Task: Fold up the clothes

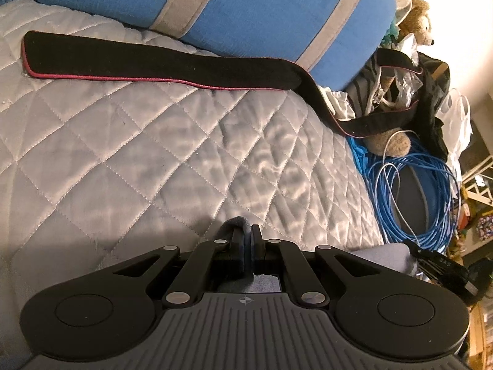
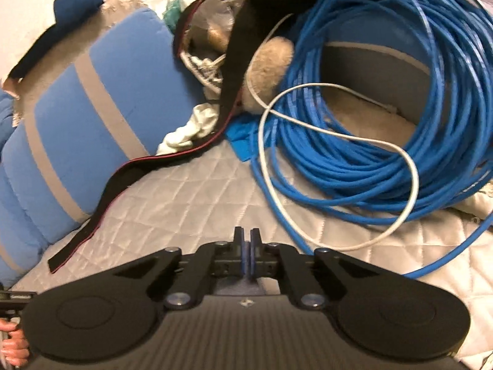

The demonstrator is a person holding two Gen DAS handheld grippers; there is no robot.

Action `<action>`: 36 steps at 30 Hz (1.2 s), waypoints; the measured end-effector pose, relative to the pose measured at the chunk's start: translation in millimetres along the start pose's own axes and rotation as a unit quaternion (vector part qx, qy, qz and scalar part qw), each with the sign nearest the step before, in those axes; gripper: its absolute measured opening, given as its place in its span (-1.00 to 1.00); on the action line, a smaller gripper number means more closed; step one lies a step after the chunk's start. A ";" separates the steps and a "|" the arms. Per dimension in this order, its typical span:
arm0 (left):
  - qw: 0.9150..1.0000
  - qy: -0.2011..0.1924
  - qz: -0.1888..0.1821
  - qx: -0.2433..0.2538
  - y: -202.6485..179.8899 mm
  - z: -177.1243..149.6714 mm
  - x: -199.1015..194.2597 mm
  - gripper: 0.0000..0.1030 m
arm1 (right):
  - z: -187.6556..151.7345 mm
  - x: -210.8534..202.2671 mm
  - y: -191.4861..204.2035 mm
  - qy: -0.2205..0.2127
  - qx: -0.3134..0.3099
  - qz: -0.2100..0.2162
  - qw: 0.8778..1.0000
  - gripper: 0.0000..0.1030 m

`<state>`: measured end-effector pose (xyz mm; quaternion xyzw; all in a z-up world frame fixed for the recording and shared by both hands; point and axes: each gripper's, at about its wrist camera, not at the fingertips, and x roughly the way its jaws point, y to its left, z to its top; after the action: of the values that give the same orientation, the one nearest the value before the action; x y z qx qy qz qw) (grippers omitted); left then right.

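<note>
Quilted grey bedcover fills most of both views. Blue pillow with grey stripes lies at far edge. Blue cable coil sits on cover at right, white cable looped over it. Black strap with red piping stretches along pillow. Left gripper jaws clamped on grey cloth, low over cover. Right gripper jaws pressed together, nothing between them.

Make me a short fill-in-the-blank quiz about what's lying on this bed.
1. The long black strap has a thin edging coloured ____.
2. The big coil of cable is coloured ____.
3. The left claw is shut on a bit of ____ cloth.
4. The blue pillow carries stripes coloured ____.

Missing words: red; blue; grey; grey
</note>
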<state>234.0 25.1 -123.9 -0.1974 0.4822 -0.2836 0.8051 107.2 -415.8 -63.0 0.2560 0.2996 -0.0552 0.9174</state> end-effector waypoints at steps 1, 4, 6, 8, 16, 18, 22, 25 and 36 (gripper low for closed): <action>1.000 0.000 -0.001 0.000 0.4 0.1 -0.5 -0.93 | 0.2 0.2 -1.2 -0.001 0.000 -0.003 1.000 -0.97; 1.000 -0.001 -0.002 -0.001 1.2 0.6 -1.1 -0.93 | 1.9 3.3 -3.7 0.001 -0.004 -0.008 1.000 -0.99; 1.000 0.000 -0.002 -0.003 1.2 0.4 -0.5 -0.92 | 2.7 3.0 -3.6 -0.001 -0.006 -0.013 1.000 -0.99; 1.000 0.003 -0.004 -0.010 2.1 0.8 0.3 -0.92 | 3.3 2.2 -2.5 0.000 -0.012 -0.015 1.000 -0.98; 0.999 0.014 -0.018 -0.040 5.5 7.5 -12.2 -0.27 | -5.7 -26.6 11.4 -0.041 -0.018 -0.019 0.999 0.35; 0.999 -0.004 -0.004 -0.034 4.4 8.3 -24.9 -0.03 | -13.2 -39.4 26.9 -0.059 -0.041 -0.018 0.997 0.49; 0.998 -0.042 0.039 -0.024 1.3 4.8 -53.6 0.01 | -36.4 -59.9 74.5 -0.061 -0.109 0.011 0.992 0.65; 0.994 -0.076 0.083 -0.004 -10.4 -7.6 -80.7 0.01 | -61.0 -66.5 115.8 -0.044 -0.167 0.047 0.984 0.73; 0.943 -0.212 0.256 0.019 -55.3 -108.1 -216.3 0.60 | -157.5 -27.0 249.1 0.019 -0.297 0.114 0.948 0.90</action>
<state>42.3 118.2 3.0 -0.1077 0.3287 -0.0286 0.9378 66.6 -123.1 -47.2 0.0055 0.2883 0.1461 0.9463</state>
